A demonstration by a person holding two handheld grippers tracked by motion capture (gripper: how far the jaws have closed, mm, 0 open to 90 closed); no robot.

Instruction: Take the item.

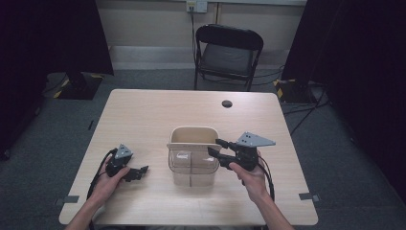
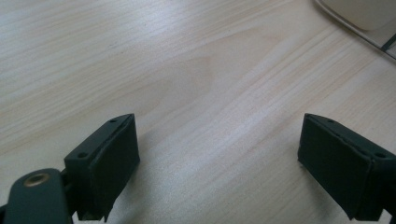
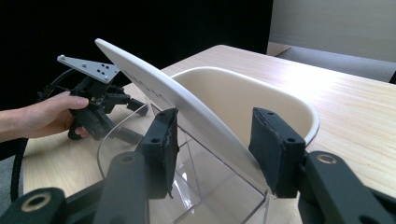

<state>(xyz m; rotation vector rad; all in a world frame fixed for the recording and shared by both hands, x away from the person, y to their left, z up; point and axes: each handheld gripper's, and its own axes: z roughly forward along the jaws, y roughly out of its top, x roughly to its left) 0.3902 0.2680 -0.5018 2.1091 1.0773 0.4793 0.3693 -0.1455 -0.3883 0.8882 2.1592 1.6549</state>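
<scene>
right tool (image 3: 215,149) | clamped on white lid (image 3: 154,88) | over bin (image 1: 193,155)

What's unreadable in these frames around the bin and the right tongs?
1. Contents of bin: high view, too small, glare on the clear front; right gripper view, white lid covers them.
2. Pad contact of right tongs with the white lid: right gripper view, the lid hides it.
3. Bin shape: left gripper view, cut off at the top-right edge.

bin (image 1: 194,136): cream, clear front | lid (image 3: 159,88): white | table (image 1: 143,115): pale wood grain | chair (image 1: 229,50): black
</scene>
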